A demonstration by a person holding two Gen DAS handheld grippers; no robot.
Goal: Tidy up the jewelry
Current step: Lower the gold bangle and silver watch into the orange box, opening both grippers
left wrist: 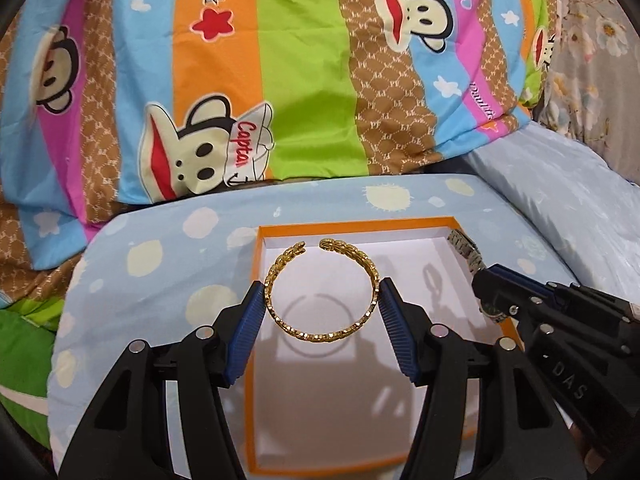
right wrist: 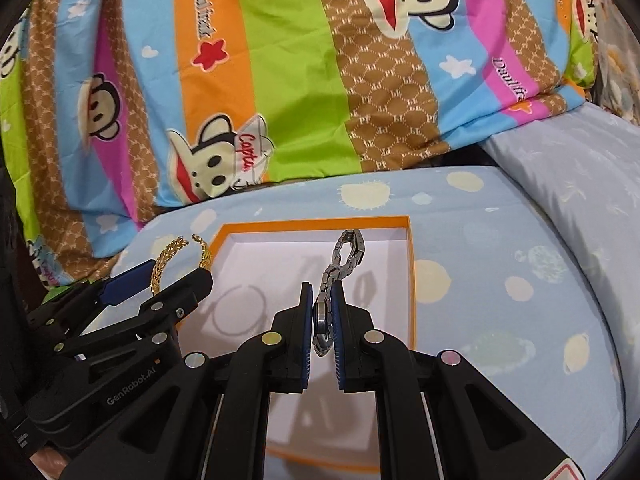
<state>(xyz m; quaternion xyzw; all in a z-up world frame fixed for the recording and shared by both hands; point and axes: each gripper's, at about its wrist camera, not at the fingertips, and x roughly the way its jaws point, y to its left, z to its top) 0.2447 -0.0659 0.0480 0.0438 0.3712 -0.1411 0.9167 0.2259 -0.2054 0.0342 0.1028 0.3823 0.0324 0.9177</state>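
Observation:
My left gripper (left wrist: 322,294) is shut on a gold open bangle (left wrist: 316,324), its blue pads pressing both sides, holding it above the white inside of an orange-rimmed box (left wrist: 352,225). My right gripper (right wrist: 322,292) is shut on a silver wristwatch (right wrist: 323,320), whose metal band (right wrist: 348,252) hangs forward over the same box (right wrist: 316,224). In the left wrist view the right gripper (left wrist: 486,278) enters from the right with the watch band (left wrist: 464,246) over the box's right edge. In the right wrist view the left gripper (right wrist: 160,276) with the bangle (right wrist: 170,258) is at the left.
The box rests on a light blue cushion with pale dots (left wrist: 168,264). Behind it lies a striped cartoon-monkey quilt (left wrist: 280,80). A pale blue pillow (right wrist: 568,168) sits at the right.

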